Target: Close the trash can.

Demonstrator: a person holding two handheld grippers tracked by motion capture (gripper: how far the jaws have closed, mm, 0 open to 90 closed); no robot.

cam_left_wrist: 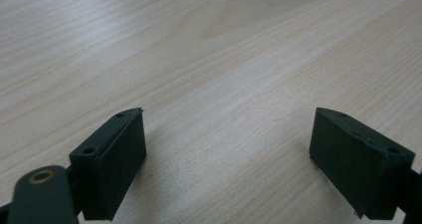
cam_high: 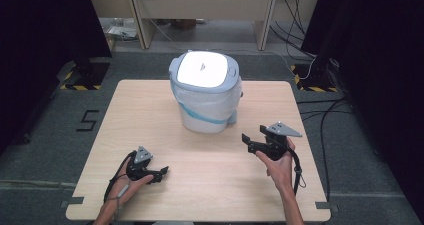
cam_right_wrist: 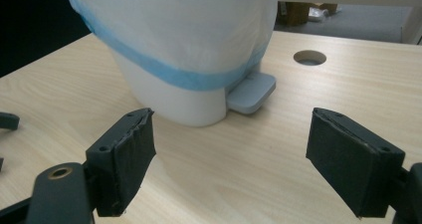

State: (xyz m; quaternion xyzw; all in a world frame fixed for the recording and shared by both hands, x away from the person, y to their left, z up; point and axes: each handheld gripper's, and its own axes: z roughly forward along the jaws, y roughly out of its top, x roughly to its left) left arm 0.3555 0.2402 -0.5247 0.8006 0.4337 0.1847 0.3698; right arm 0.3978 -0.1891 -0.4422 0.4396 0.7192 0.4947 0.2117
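Note:
A small white pedal bin (cam_high: 206, 92) with a grey lid and a white liner bag edged in blue stands at the far middle of the wooden table (cam_high: 150, 110). In the right gripper view the bin (cam_right_wrist: 174, 50) rises just ahead, its grey foot pedal (cam_right_wrist: 251, 92) pointing toward me. My right gripper (cam_high: 251, 140) hovers open to the bin's right, jaws wide apart (cam_right_wrist: 229, 154) and holding nothing. My left gripper (cam_high: 162, 172) rests low near the table's front left, open (cam_left_wrist: 226, 154) over bare wood.
A round cable hole (cam_right_wrist: 309, 57) is cut in the tabletop beyond the bin. Grey carpet surrounds the table, with cables (cam_high: 325, 115) on the floor to the right and desk legs at the back.

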